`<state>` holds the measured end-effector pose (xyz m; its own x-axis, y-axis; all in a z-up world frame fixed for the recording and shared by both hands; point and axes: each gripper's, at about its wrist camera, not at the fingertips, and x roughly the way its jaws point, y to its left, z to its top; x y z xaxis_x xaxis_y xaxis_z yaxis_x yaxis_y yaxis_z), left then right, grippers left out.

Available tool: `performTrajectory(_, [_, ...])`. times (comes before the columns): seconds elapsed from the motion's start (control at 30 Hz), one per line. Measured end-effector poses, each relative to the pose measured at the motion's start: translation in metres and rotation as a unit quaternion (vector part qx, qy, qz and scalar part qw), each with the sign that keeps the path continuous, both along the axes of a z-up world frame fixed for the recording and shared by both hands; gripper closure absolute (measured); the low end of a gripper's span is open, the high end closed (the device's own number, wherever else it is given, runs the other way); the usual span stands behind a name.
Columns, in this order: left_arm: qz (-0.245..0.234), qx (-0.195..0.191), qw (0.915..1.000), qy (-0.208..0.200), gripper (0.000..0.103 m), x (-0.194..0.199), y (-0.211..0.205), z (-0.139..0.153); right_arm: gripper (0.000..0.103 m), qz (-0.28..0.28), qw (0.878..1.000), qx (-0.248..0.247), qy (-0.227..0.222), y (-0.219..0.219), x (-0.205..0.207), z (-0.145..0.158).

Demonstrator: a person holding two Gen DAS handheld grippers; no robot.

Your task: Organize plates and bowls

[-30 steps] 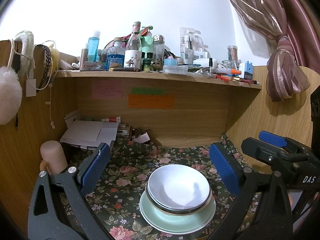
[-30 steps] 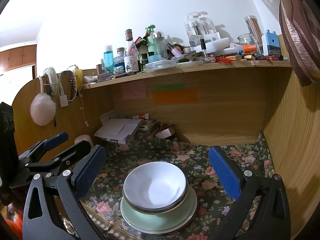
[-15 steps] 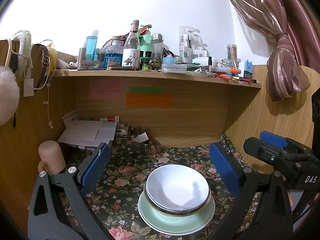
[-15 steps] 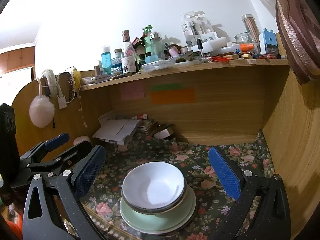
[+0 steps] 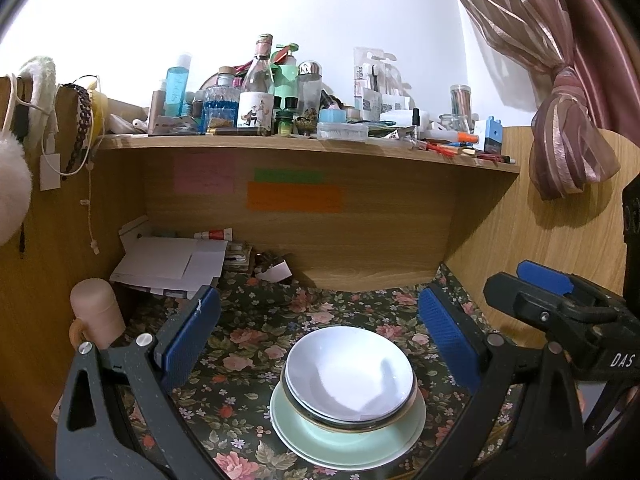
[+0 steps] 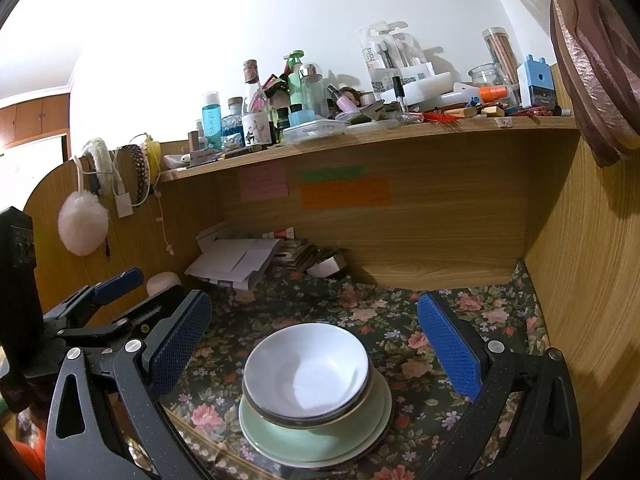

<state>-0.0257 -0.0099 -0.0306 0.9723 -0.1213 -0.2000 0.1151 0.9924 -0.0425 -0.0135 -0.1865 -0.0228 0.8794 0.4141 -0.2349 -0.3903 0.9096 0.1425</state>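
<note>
A stack of white bowls (image 5: 349, 380) sits on pale green plates (image 5: 352, 446) on the floral tablecloth. It also shows in the right wrist view: bowls (image 6: 306, 372) on plates (image 6: 320, 438). My left gripper (image 5: 320, 344) is open and empty, held above and just behind the stack. My right gripper (image 6: 314, 344) is open and empty, likewise above the stack. The right gripper's body shows at the right of the left wrist view (image 5: 560, 308); the left gripper's body shows at the left of the right wrist view (image 6: 100, 312).
The stack stands in a wooden desk alcove with a back wall (image 5: 340, 232) and side walls (image 6: 580, 280). Papers and a box (image 5: 168, 264) lie at the back left, a beige cup (image 5: 96, 316) at left. A cluttered shelf (image 5: 300, 140) overhangs.
Both grippers have drifted slightly; the stack sits a little lower and nearer in both views. Nothing was taken hold of or let go.
</note>
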Motion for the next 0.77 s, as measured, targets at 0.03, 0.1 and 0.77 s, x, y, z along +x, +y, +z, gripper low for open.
performTrajectory(0.03, [0.0,0.0,1.0,0.0,0.002,0.0,-0.001,0.0,0.0,-0.001,1.0,0.0,0.0,0.0,0.0,0.0])
performTrajectory(0.1, [0.001,0.0,1.0,0.0,0.002,0.0,-0.001,0.0,0.0,-0.002,1.0,-0.001,0.0,0.001,0.0,0.0])
performTrajectory(0.77, [-0.006,-0.004,0.9999,0.014,0.002,0.01,-0.001,-0.001,0.0,-0.004,1.0,-0.002,0.007,0.011,0.004,-0.002])
